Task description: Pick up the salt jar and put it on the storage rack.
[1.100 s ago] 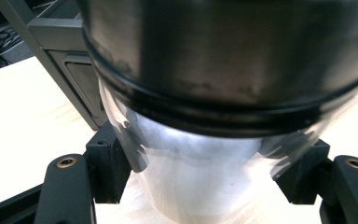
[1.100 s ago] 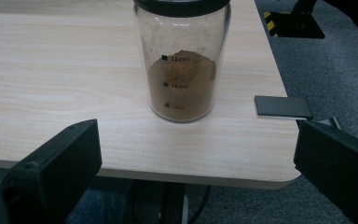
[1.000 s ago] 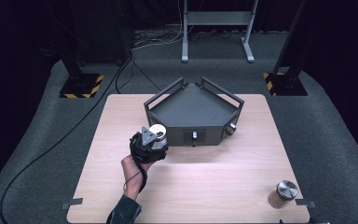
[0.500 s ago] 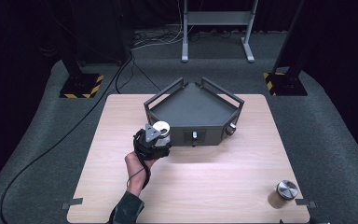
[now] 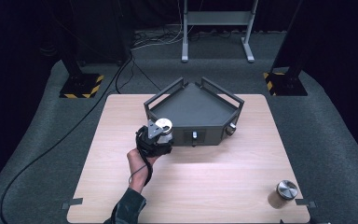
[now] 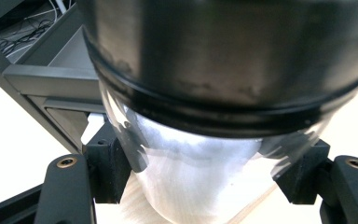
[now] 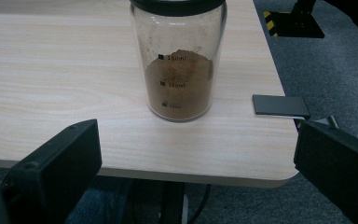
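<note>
Over the last second the left gripper [image 5: 154,140] had crept a little nearer the grey tray [image 5: 193,105], its jaws clamped on a jar [image 6: 200,154] of white powder with a metal lid, held just at the tray's left front corner, so a set-down there looked close. Far right, the right gripper [image 7: 196,172] hung wide open before the jar of brown powder [image 7: 179,60] on the table [image 5: 121,186].

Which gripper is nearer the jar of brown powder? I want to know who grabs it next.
Right. The right gripper faces the brown-powder jar from just off the table edge, jaws open. The left gripper is across the table, shut on another jar by the grey tray.
</note>
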`<state>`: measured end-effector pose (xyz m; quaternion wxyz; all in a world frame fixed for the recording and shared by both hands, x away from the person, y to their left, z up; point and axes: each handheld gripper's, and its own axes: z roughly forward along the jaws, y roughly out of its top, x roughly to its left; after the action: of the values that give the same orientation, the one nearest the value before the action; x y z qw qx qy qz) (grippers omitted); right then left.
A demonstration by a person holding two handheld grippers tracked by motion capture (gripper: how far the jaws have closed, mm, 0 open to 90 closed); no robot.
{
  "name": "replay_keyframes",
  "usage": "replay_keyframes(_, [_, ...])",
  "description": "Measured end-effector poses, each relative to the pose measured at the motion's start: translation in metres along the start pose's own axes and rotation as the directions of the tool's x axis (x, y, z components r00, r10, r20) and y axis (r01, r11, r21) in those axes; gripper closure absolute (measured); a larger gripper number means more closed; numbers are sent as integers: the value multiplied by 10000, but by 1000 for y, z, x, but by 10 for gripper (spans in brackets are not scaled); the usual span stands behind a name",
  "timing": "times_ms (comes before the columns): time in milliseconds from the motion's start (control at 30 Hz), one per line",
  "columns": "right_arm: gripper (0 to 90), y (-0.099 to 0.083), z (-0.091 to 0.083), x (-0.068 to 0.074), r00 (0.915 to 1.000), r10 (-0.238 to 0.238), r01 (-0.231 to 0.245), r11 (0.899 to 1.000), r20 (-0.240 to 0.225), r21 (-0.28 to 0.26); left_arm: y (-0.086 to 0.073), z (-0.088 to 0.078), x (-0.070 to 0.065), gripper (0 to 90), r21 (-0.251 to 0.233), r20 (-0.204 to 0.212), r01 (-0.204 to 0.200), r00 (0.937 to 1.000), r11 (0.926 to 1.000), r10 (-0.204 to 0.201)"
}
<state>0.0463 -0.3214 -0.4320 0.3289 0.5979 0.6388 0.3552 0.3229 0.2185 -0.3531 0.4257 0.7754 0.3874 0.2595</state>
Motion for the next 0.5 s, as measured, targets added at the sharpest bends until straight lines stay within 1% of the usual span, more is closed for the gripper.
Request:
replay_keyframes(167, [0, 0, 0, 0, 10000, 2, -2, 10000, -1, 8, 3, 0, -1, 315, -20, -14, 9, 10000, 10000, -9])
replay_keyframes(500, [0, 0, -1, -1, 10000, 36, -36, 10000, 20, -12, 10, 0, -3, 315, -96, -8, -109, 9999, 9999, 109])
